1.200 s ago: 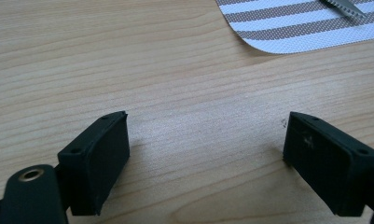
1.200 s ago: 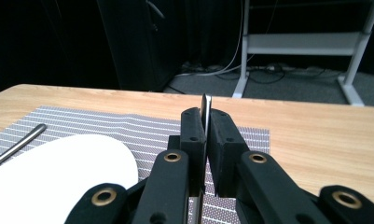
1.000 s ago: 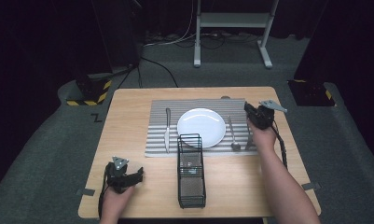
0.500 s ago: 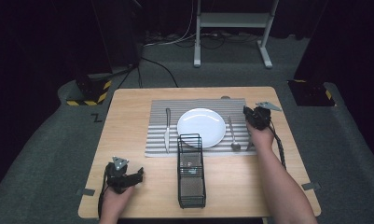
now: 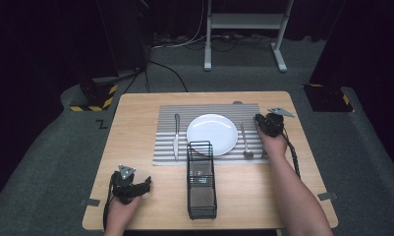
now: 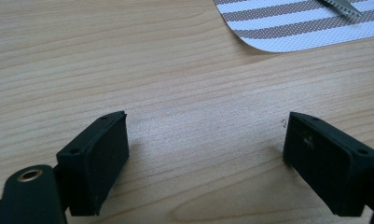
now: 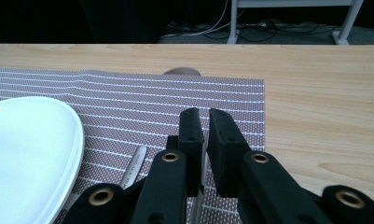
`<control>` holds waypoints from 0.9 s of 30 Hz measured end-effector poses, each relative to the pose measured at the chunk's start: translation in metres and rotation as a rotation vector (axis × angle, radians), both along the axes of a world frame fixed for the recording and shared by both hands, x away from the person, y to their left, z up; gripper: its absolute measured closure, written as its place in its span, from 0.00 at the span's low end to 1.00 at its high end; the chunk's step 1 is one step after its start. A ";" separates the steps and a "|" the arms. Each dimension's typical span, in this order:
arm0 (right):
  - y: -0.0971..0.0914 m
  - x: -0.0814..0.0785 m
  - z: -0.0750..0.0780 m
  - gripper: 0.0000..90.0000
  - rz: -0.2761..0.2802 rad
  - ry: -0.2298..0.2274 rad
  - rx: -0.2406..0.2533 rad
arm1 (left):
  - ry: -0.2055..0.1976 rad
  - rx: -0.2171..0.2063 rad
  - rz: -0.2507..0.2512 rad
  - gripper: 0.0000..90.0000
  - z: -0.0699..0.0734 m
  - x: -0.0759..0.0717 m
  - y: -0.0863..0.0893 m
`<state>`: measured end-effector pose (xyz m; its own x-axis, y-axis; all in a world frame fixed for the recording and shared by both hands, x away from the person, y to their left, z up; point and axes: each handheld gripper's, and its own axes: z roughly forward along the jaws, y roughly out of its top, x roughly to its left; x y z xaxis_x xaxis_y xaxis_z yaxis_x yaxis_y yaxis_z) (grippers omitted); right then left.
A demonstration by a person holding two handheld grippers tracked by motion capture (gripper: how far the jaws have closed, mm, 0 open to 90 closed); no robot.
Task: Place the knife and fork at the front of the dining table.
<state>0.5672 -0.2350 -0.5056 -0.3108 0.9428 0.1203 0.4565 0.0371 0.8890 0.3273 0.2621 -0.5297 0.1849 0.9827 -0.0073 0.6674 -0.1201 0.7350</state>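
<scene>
Two hand-held grippers sit at a wooden worktop [image 5: 135, 123] laid for a meal. The right gripper [image 5: 261, 119] hangs over the right edge of a striped placemat [image 5: 209, 110]. Its jaws are all but pressed together, apparently pinching a thin silver utensil [image 7: 199, 205].

That utensil lies just right of the spoon [image 5: 244, 140], which lies beside the white plate [image 5: 211, 132]. Its long axis seems to run along the jaws, back towards the person and parallel with the spoon. Setting it down looks like a short straight drop onto the mat.

The left gripper [image 5: 146, 185] rests well apart at the near left corner, its jaws spread wide over bare wood. The right hand is clearly the one at work.

The right gripper view shows the silver strip between the jaws, with the spoon's handle just left of it. The high view shows the whole layout: a knife [image 5: 176, 137] left of the plate and a wire caddy [image 5: 201, 179] in front of it.
</scene>
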 end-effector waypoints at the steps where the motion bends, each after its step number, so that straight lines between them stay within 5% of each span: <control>1: 0.000 0.000 0.001 0.93 0.000 0.005 0.001 | 0.000 0.000 0.000 0.16 0.000 0.000 0.000; 7: -0.001 -0.002 0.007 0.90 0.003 0.002 -0.008 | 0.000 -0.001 0.000 0.16 0.000 0.000 0.000; 12: -0.003 -0.013 0.011 0.95 0.012 0.005 -0.065 | 0.000 -0.001 0.000 0.16 0.000 0.000 0.000; 22: -0.019 -0.041 -0.002 0.98 0.018 0.145 -0.208 | 0.000 -0.001 0.000 0.16 0.000 0.000 0.000; 27: -0.020 -0.040 -0.011 0.97 0.040 0.175 -0.205 | -0.001 -0.001 0.000 0.16 0.000 0.000 0.000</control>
<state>0.5271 -0.2546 -0.5161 -0.3399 0.9403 -0.0170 0.5972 0.2298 0.7685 0.3273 0.2622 -0.5296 0.1854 0.9826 -0.0084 0.6668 -0.1195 0.7356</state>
